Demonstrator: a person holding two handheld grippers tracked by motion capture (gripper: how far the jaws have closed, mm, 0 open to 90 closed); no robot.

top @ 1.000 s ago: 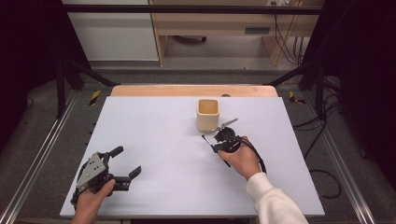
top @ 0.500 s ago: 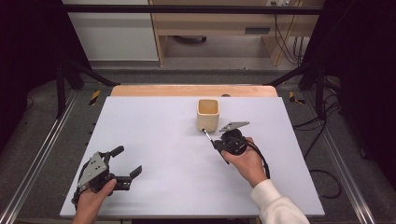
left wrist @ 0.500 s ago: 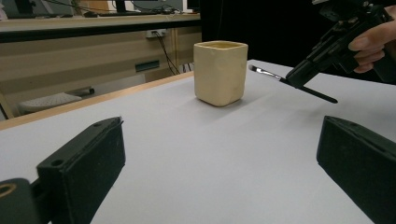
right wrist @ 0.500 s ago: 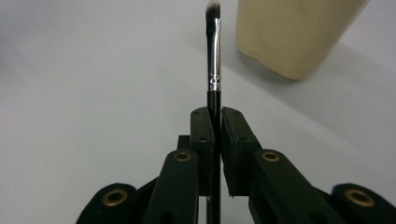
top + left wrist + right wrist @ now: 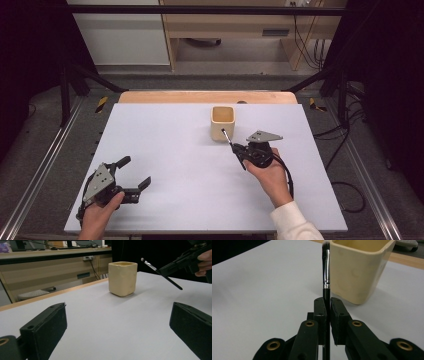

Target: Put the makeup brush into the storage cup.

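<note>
Since a second ago, your right gripper point(image 5: 234, 148) has carried the brush point(image 5: 326, 270) a little to the right, off the front of the cup point(image 5: 222, 122) toward its front right corner, while your left gripper point(image 5: 131, 174) has kept its place near the table's point(image 5: 165, 145) front left corner. Your right fingers point(image 5: 321, 315) are clamped on the brush's black handle; the bristle tip points up and away from them, just short of the cup's rim and level with it, and the cup stands just beyond the fingers. Your left fingers point(image 5: 45, 328) stand wide apart with nothing between them, the cup well ahead of them.

By my reading, the pickup is done and the brush is lifted clear of the table. What's left is bringing the tip over the cup's mouth, lowering it inside and letting go.
</note>
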